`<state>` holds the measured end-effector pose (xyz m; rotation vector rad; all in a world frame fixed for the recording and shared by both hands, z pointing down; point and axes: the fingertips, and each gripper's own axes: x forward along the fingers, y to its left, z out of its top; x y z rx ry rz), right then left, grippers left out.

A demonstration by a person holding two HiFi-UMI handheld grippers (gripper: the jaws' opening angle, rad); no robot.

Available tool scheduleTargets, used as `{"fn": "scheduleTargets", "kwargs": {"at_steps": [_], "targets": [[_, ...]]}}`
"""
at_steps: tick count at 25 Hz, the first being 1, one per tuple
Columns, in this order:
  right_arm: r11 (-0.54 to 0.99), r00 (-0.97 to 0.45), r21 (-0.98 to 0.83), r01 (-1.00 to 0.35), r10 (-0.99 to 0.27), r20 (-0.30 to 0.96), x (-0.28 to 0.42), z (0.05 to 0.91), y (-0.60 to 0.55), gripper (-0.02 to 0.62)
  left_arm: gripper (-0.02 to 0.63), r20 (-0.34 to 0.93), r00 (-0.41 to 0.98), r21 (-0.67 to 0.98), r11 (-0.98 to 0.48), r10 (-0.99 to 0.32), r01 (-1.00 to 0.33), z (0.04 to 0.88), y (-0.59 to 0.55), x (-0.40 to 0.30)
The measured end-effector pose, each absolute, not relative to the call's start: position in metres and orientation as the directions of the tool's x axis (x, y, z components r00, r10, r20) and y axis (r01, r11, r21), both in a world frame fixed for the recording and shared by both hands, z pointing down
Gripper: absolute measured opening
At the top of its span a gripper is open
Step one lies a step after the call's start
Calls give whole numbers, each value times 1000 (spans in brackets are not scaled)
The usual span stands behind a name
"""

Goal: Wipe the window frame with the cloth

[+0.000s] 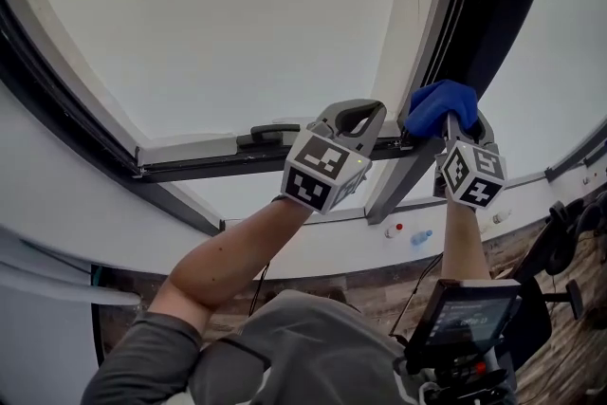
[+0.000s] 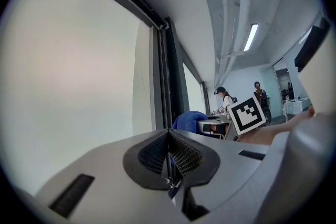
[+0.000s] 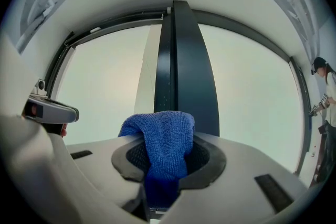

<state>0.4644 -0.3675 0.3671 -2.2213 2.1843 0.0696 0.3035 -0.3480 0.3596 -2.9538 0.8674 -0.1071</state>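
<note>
Right gripper (image 3: 167,168): jaws clamped on blue cloth (image 3: 164,136), a fold bunched above the pads, the rest hanging down between them. Cloth raised to the lower part of the dark upright window frame (image 3: 184,71), just above its junction with the horizontal rail; touching or just off, cannot tell. Left gripper (image 2: 169,159): jaws pressed together, nothing between. Held up just beside the right one, near the black window handle (image 1: 275,133). Pale glass (image 3: 105,81) on both sides of the frame. Farther down the room: two people (image 2: 223,98) standing, ceiling strip lights (image 2: 252,36) lit.
</note>
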Motion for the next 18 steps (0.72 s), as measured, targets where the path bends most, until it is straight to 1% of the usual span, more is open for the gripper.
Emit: {"fn": "scheduleTargets", "kwargs": {"at_steps": [4, 9, 18], "targets": [[-34, 34, 14, -999, -999, 0, 467, 403, -365, 118, 8, 62, 850, -19, -852, -523, -523, 392, -347, 304], [-30, 33, 32, -999, -996, 85, 466, 455, -371, 118, 8, 111, 840, -4, -845, -532, -535, 441, -358, 302], [-41, 46, 32, -999, -978, 202, 464, 524, -363, 118, 8, 202, 824, -10, -842, -529, -539, 494, -346, 303]]}}
